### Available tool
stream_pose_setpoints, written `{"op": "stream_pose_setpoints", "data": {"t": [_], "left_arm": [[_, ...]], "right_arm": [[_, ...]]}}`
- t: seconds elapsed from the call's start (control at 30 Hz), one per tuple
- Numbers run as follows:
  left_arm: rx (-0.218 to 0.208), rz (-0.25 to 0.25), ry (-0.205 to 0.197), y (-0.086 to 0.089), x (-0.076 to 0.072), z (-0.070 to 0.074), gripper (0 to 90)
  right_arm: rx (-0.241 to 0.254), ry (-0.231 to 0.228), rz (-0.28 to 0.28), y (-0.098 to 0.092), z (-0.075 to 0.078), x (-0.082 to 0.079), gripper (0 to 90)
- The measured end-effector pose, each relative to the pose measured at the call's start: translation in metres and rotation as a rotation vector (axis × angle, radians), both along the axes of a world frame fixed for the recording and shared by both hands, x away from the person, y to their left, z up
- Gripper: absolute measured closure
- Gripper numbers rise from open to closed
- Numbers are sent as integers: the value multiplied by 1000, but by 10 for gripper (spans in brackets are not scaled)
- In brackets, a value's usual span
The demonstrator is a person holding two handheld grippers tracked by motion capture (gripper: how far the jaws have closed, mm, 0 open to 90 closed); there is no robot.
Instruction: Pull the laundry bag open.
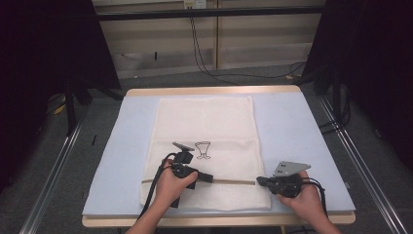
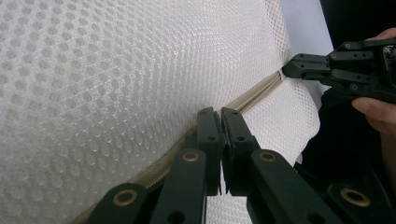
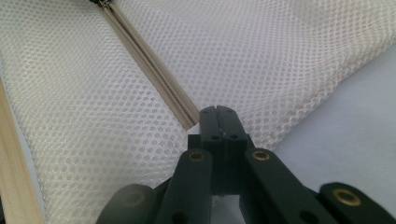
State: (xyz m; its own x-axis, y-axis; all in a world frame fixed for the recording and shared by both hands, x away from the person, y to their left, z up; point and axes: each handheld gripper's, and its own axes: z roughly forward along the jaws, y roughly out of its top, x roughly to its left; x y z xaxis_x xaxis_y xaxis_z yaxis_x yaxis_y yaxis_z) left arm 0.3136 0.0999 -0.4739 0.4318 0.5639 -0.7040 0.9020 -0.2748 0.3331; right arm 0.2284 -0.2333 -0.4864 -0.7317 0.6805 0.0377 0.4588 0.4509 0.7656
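Two grippers work one white mesh laundry bag (image 1: 204,146), which lies flat on a pale blue mat (image 1: 292,126) over a wooden table (image 1: 214,90), its long side running away from the person and a small black goblet print (image 1: 203,149) near its middle. Across the bag's near end runs a beige zipper (image 1: 234,182), level from the person's left to right, and the coming move looks to turn on that line: any pull on the slider has to travel along it, not across it. Left gripper (image 1: 210,178) sits over the zipper about midway along, its jaws pressed together; in the left gripper view (image 2: 220,122) the tips meet right at the zipper tape (image 2: 254,95), probably pinching the pull, though the pull itself is hidden behind them. Right gripper (image 1: 260,181) rests at the bag's right edge, where the zipper ends, pointing towards the other gripper; in the right gripper view (image 3: 217,122) its jaws are likewise closed, gripping the mesh just beside the zipper's end stop (image 3: 187,122), seemingly to anchor the cloth. So the left hand is nearer the slider, the right holds the fabric taut. Nothing else lies on the mat to block the run; loose mesh bunching under the tape is the likeliest snag.
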Motion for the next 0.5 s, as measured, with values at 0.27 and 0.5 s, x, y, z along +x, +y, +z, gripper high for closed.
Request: {"op": "stream_pose_setpoints", "data": {"t": [0.27, 0.5], "left_arm": [[4, 2, -7, 5, 0, 1, 875], [-3, 2, 1, 7, -1, -1, 875]], "right_arm": [[3, 18, -4, 0, 1, 1, 900], [3, 20, -2, 0, 1, 2, 900]]}}
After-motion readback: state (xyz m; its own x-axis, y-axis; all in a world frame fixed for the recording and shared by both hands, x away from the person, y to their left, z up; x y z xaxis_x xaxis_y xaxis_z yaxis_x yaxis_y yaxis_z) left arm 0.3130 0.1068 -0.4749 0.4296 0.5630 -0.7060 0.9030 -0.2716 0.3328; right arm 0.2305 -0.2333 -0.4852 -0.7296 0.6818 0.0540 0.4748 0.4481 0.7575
